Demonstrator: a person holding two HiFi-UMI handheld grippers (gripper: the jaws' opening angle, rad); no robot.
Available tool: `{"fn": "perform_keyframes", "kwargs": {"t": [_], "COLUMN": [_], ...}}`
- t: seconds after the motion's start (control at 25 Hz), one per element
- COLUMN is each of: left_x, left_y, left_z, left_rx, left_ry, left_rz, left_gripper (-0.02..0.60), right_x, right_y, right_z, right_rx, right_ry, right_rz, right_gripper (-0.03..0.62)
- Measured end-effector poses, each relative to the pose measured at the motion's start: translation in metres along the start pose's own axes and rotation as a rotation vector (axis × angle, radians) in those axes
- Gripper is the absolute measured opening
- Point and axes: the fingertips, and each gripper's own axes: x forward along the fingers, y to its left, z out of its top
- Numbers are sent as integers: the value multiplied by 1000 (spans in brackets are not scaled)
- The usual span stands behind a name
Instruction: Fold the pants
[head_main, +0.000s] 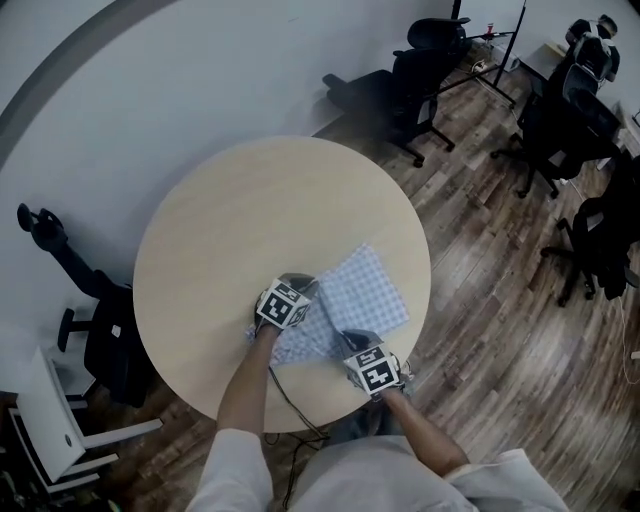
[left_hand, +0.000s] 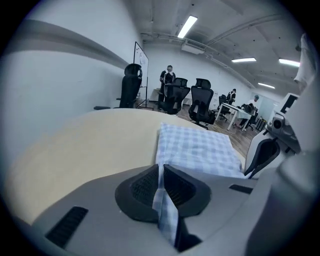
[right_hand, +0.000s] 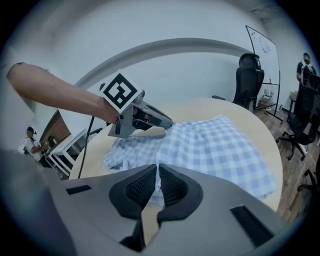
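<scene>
The checked pants (head_main: 365, 295) lie on the round table (head_main: 230, 230), on its near right part. The left gripper (left_hand: 161, 185) is clenched on the cloth at their left side. The right gripper (right_hand: 156, 186) grasps their near edge.

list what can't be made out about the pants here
Head view: the near edge of the pants lies under the left gripper and right gripper, hiding the gripped spots.
Left gripper view: that gripper's body covers the pants' near part.
Right gripper view: its own body hides the near edge; the left gripper covers a far part.
</scene>
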Motion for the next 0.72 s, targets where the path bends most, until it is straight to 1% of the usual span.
{"fn": "perform_keyframes", "kwargs": {"t": [0.16,0.28,0.36,0.44,0.48,0.52,0.56,0.6,0.72], "left_x": [3,5,5,3,2,0,-1,-2,0], "left_y": [1,3,7,17,22,25,27,28,34], "left_z": [-23,-30,-31,-32,-31,-29,-26,-21,2], "left_rx": [-22,-48,-58,-78,-90,-94,-90,-78,-39], "left_ry": [26,42,51,53,49,45,41,37,10], "left_rz": [-27,-36,-20,15,29,35,37,38,53], "left_gripper": [51,59,91,168,217,232,232,232,232], "right_x": [13,22,25,26,25,23,20,15,-2], "right_y": [0,-2,-2,1,3,5,7,6,-5], "right_z": [-24,-36,-40,-41,-40,-36,-31,-24,-1], "right_rx": [13,23,31,36,41,46,49,48,40], "right_ry": [56,92,112,119,113,96,67,29,-68], "right_rz": [8,26,43,75,96,115,123,118,69], "right_gripper": [37,37,38,42,78,154,203,224,233]}}
